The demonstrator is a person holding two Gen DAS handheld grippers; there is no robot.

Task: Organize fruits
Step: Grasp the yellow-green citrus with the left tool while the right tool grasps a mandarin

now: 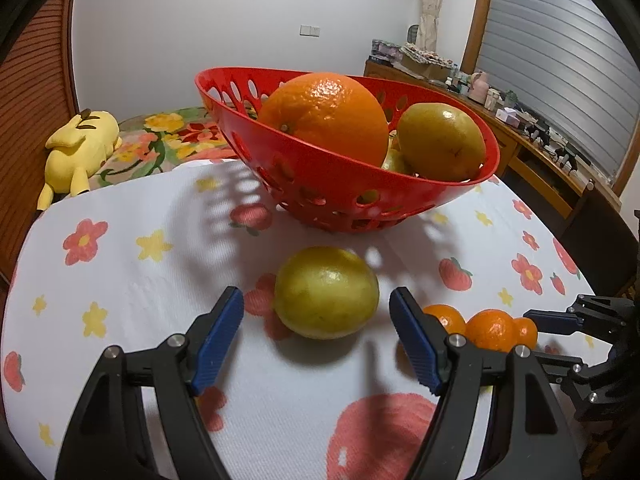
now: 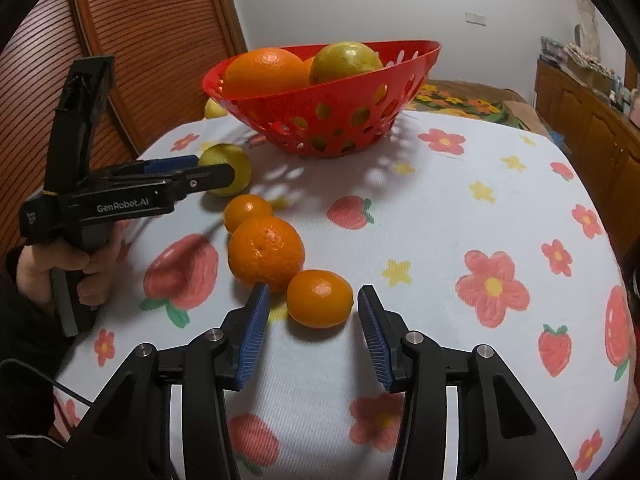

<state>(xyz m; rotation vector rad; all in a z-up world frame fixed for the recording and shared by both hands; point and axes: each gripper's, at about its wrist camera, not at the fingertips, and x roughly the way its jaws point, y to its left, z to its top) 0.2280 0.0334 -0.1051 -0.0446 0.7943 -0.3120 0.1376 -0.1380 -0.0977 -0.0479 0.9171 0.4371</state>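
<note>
A red perforated basket (image 1: 320, 184) (image 2: 360, 80) on the table holds a large orange (image 1: 324, 116) (image 2: 262, 70) and yellow-green fruits (image 1: 440, 142) (image 2: 344, 60). A yellow-green lemon (image 1: 326, 292) (image 2: 228, 168) lies on the cloth just ahead of my open left gripper (image 1: 316, 312) (image 2: 200, 166), between its fingertips. Three mandarins lie in a row (image 2: 264, 254) (image 1: 492, 328). My open right gripper (image 2: 312, 312) (image 1: 552, 320) straddles the nearest small mandarin (image 2: 320, 298) without touching it.
The table carries a white cloth (image 2: 440, 240) with flower and strawberry prints. A yellow plush toy (image 1: 80, 148) lies on a bed behind. A wooden sideboard (image 1: 532, 148) with clutter stands at the right. Wooden slatted doors (image 2: 140, 60) stand at the left.
</note>
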